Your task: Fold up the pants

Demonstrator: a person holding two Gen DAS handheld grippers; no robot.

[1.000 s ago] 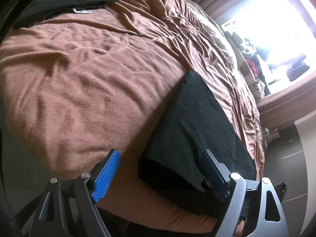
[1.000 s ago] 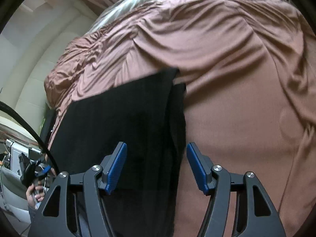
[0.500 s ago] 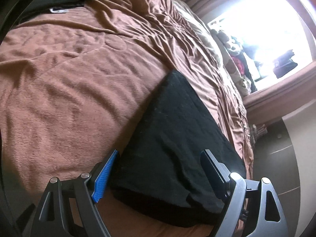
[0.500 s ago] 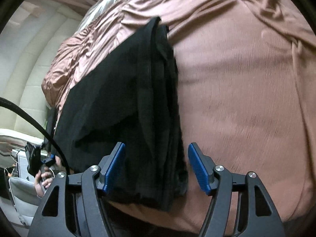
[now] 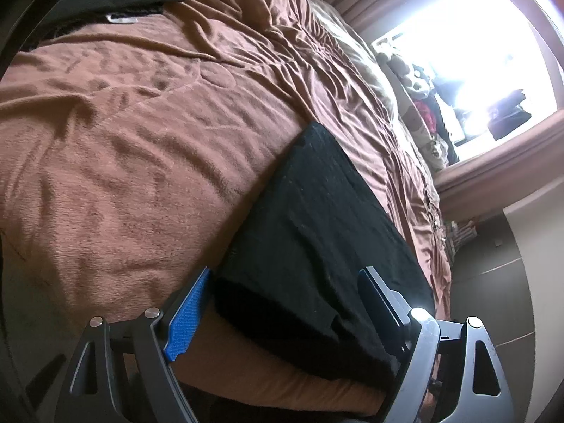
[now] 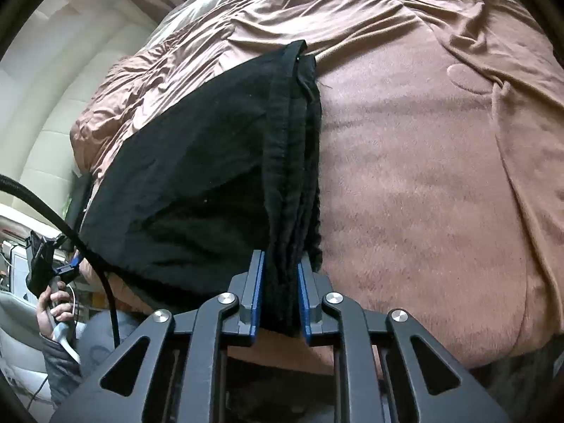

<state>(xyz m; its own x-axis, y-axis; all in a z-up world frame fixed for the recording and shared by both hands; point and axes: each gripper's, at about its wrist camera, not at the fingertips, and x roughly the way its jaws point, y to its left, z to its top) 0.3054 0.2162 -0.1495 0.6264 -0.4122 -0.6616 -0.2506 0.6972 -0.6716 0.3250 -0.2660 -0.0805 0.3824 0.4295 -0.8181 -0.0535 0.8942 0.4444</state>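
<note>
Matt black woven cloth pants, fuzzy brown fleece blanket, matt black plastic fingers with ridged blue pads

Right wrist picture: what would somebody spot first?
The folded black pants on the brown fuzzy blanket stand out, their stacked edge pinched in the right gripper, whose jaws have just closed. In the left wrist view, the left gripper gapes over the pants' other end.

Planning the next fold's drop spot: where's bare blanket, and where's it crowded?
Free: the brown blanket past the black pants, on their stacked-edge side. Crowded: the near edge, where the right gripper has just closed on that stack and the left gripper straddles the pants, open.
</note>
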